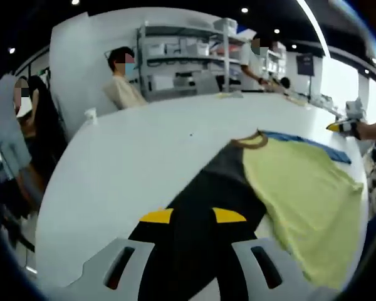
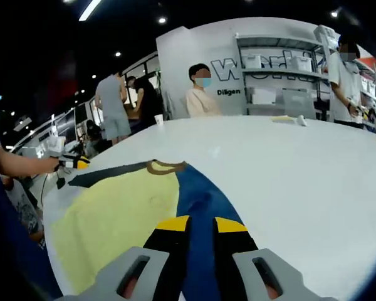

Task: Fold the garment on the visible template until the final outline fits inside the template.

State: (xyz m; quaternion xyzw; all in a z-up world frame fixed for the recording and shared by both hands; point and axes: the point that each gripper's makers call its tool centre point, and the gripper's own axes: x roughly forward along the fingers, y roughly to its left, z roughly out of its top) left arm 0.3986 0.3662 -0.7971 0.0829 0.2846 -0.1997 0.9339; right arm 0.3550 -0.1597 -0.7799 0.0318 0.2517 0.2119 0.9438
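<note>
pinching black sleeve [image 1: 194, 207] in left gripper [image 1: 193, 216] | clamping blue sleeve [image 2: 200, 207] in right gripper [image 2: 200, 224] | garment [image 1: 294, 200] lying flat on white table [image 1: 138, 157], stretching crosswise between both grippers

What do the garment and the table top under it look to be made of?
Garment: soft knit fabric, probably cotton jersey, matte, in yellow, black and blue panels; it lies limp with small wrinkles and has a ribbed brown collar. Table: smooth white hard surface, perhaps laminate, with faint sheen; exact material unclear.
</note>
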